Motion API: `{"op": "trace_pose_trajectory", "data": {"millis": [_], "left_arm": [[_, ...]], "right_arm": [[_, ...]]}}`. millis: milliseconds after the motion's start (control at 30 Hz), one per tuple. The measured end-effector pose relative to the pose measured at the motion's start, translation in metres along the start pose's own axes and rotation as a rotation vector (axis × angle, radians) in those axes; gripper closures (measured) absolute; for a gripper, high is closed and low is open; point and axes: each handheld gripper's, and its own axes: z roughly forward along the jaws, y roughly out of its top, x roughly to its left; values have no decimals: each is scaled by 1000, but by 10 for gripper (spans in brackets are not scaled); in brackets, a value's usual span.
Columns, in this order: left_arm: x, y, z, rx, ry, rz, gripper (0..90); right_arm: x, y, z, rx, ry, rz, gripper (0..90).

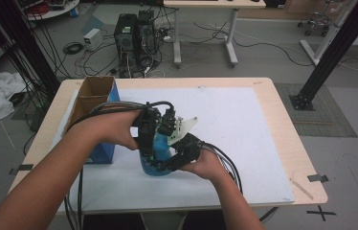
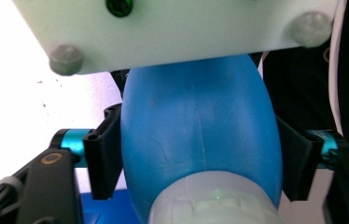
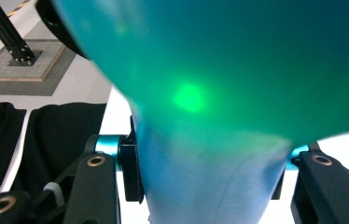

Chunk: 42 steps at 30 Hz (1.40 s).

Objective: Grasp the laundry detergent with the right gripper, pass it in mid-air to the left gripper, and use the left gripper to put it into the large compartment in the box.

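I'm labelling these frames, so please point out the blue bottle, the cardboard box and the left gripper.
Blue bottle (image 2: pixel 196 135): left gripper view, on its rounded body.
Cardboard box (image 1: pixel 90 98): high view, on its brown inner flap.
Left gripper (image 2: pixel 196 156): left gripper view, midway between its two black jaws, which press the bottle's sides.

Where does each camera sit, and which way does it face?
High view: above the person's side, facing forward and down on the table; both forearms, left gripper, right gripper.
Left gripper view: on the left gripper, facing along its jaws, which clamp the blue bottle.
Right gripper view: on the right gripper, jaws clamping the bottle.
All views share the bottle.
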Motion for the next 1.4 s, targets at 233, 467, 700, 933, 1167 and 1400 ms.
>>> {"op": "trace_pose_trajectory", "data": {"millis": [233, 467, 700, 933, 1167, 1400], "left_arm": [[0, 0, 0, 2, -3, 1, 329], [0, 1, 1, 6, -4, 6, 354], [-1, 1, 2, 10, -6, -5, 358], [-1, 1, 1, 24, 5, -2, 365], [-2, 3, 2, 47, 4, -14, 369], [-4, 4, -1, 39, 12, -35, 375]], "right_arm": [[-1, 0, 0, -1, 3, 1, 467], [0, 0, 1, 1, 2, 4, 467], [0, 0, 2, 2, 6, 4, 467], [0, 0, 3, 3, 4, 5, 467], [0, 0, 3, 4, 9, 6, 466], [1, 1, 1, -2, 13, 3, 464]]}}
